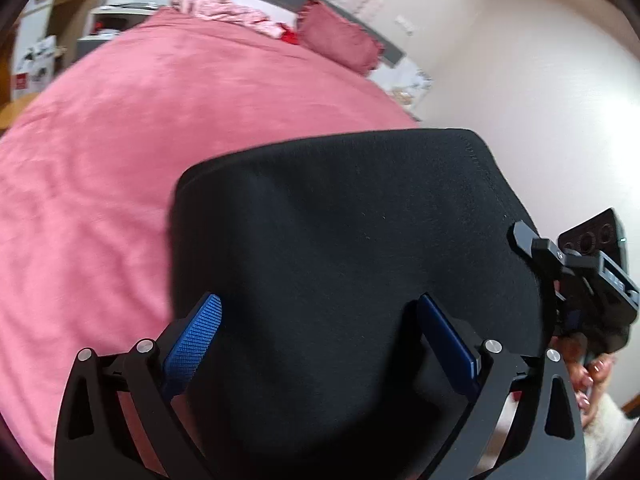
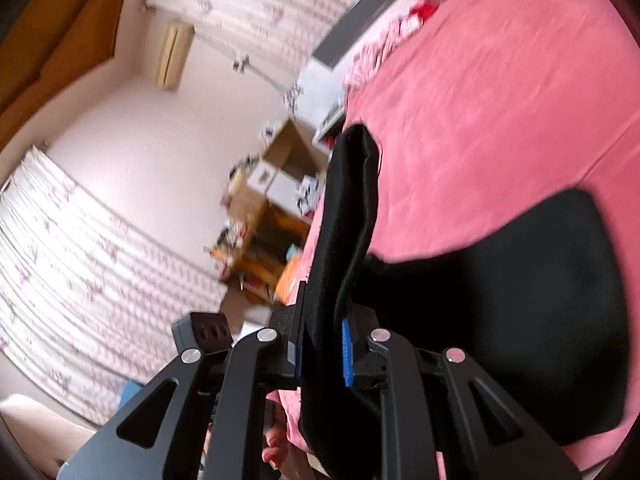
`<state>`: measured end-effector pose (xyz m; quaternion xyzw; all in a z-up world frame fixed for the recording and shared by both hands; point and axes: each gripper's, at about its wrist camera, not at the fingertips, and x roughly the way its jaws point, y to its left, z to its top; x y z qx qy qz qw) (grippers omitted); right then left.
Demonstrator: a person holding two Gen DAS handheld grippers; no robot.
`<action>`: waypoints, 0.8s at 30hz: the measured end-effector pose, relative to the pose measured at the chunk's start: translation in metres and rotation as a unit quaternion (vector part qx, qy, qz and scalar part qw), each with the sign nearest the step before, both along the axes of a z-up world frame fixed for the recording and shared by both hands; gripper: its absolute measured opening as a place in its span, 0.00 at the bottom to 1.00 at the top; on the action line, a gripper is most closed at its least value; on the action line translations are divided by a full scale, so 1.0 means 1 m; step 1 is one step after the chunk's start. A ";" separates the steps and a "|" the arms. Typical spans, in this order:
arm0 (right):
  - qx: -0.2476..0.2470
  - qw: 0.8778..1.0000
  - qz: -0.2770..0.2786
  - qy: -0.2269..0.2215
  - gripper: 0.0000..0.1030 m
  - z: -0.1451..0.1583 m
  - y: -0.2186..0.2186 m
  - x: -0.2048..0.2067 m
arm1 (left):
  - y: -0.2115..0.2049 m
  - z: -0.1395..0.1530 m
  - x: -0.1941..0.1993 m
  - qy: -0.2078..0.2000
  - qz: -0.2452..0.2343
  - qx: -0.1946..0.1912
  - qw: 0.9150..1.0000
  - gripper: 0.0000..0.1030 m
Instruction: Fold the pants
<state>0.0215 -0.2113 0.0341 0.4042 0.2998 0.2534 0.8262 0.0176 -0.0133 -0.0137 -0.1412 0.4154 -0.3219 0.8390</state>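
Note:
Black pants [image 1: 340, 220] lie on a pink bed [image 1: 120, 140], with one edge lifted off the cover. My left gripper [image 1: 322, 320] is open, its blue pads [image 1: 200, 332] wide apart, and the black cloth fills the space between and beyond them. In the left wrist view, my right gripper [image 1: 520, 236] clamps the pants' right edge. My right gripper [image 2: 320, 344] is shut on a raised fold of the pants [image 2: 348, 208], which stands up from the pads. The rest of the pants [image 2: 520, 280] spreads to the right over the bed [image 2: 500, 100].
A pink pillow [image 1: 340, 40] and a heap of pink clothes [image 1: 224, 12] lie at the bed's far end by a grey headboard. A cluttered wooden shelf [image 2: 272, 208] stands past the bed's side. A person's hand [image 1: 588, 376] holds the right gripper near a pale wall [image 1: 520, 80].

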 end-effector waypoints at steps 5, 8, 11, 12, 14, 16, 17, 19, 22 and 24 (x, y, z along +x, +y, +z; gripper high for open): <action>-0.027 0.998 -0.056 0.020 0.12 -0.004 -0.045 -0.008 | -0.059 0.010 -0.004 -0.032 -0.059 0.024 0.997 0.94; -0.018 0.995 -0.084 0.056 0.12 -0.031 -0.064 -0.005 | -0.093 -0.001 -0.010 -0.065 -0.092 0.087 0.990 0.94; -0.017 0.989 -0.103 0.102 0.12 -0.069 -0.082 0.003 | -0.109 -0.017 -0.009 -0.068 -0.105 0.130 0.984 0.95; -0.024 0.988 -0.106 0.113 0.12 -0.079 -0.085 0.002 | -0.113 -0.025 -0.008 -0.064 -0.108 0.148 0.981 0.95; -0.038 0.984 -0.112 0.131 0.12 -0.097 -0.087 0.006 | -0.116 -0.035 -0.007 -0.065 -0.113 0.173 0.976 0.96; -0.039 0.985 -0.117 0.124 0.12 -0.105 -0.109 -0.009 | -0.115 -0.040 -0.013 -0.081 -0.120 0.190 0.971 0.96; -0.038 0.985 -0.118 0.119 0.12 -0.107 -0.110 -0.010 | -0.115 -0.041 -0.016 -0.091 -0.124 0.197 0.968 0.96; -0.039 0.985 -0.118 0.116 0.12 -0.109 -0.113 -0.011 | -0.116 -0.040 -0.016 -0.102 -0.127 0.205 0.965 0.96; -0.039 0.986 -0.120 0.112 0.12 -0.110 -0.110 -0.017 | -0.112 -0.041 -0.020 -0.112 -0.125 0.205 0.964 0.96; -0.041 0.986 -0.121 0.111 0.12 -0.112 -0.110 -0.019 | -0.108 -0.041 -0.025 -0.118 -0.131 0.205 0.963 0.96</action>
